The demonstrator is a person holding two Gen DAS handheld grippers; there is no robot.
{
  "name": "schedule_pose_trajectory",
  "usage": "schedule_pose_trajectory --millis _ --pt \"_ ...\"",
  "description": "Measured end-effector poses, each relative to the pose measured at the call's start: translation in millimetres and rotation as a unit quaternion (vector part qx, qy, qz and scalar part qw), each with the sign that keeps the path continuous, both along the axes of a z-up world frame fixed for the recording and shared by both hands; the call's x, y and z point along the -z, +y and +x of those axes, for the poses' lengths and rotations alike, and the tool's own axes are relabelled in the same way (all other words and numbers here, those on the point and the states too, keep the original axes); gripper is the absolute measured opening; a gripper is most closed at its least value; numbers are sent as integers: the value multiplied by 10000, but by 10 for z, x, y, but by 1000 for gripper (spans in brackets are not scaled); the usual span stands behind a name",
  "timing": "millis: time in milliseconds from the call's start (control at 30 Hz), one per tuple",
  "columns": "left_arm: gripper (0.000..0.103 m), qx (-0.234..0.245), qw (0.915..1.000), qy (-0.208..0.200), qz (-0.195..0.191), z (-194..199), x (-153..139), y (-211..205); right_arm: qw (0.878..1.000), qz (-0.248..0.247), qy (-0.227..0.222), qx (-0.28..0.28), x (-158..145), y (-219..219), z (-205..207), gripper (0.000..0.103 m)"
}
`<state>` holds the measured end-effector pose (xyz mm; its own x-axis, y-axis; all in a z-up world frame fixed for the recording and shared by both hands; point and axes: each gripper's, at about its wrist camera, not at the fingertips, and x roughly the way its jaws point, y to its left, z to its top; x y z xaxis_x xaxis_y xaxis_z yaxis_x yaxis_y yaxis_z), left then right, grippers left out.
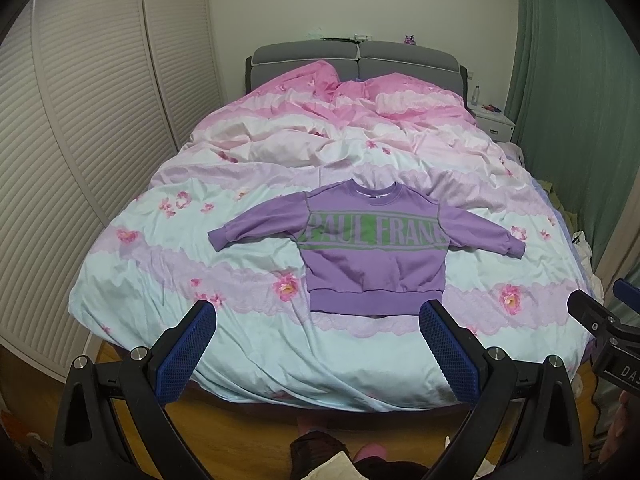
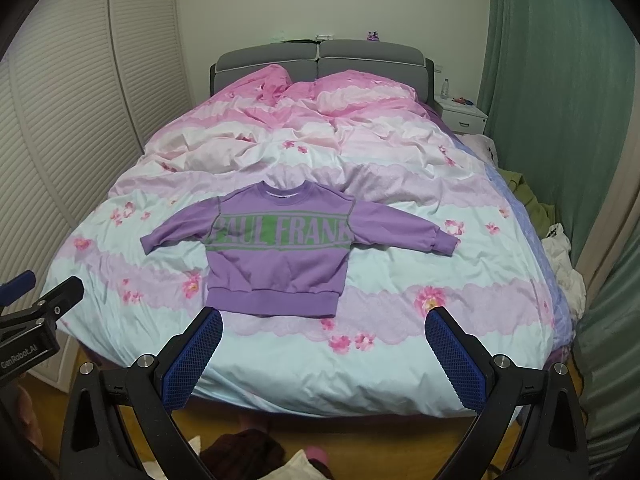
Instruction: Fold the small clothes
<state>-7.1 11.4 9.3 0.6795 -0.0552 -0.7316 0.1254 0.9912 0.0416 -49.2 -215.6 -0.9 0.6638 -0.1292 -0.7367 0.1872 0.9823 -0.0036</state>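
A wide bed fills most of the room, covered by a rumpled quilt banded in pink, white, lilac and pale blue, with pink flowers printed across it. A grey padded headboard stands against the far wall. Louvred wardrobe doors run along the left side, and a green curtain hangs on the right. Beside the headboard, at the curtain's edge, sits a small white nightstand with a clear bottle on top.

The purple sweatshirt lies flat and face up on the near half of the quilt, spread out in full: collar toward the headboard, ribbed hem toward the foot of the bed, both sleeves stretched out and sloping down to either side. A green band with the letters PAUL FRANK crosses its chest. It is unfolded, and nothing touches it.

Wooden floor shows below the foot of the bed, with some dark and pale cloth heaped there.

The left gripper hovers short of the hem, its blue-padded fingers spread wide and empty. The right gripper hangs just beside it, level with the hem's right end, its jaws likewise released and carrying nothing.
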Motion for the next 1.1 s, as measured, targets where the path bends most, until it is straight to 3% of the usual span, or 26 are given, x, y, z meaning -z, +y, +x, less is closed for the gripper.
schedule_pose_trajectory --millis 1100 --pt "103 29 10000 -20 -64 -25 -28 -19 10000 25 31 -8 -3 -22 -38 102"
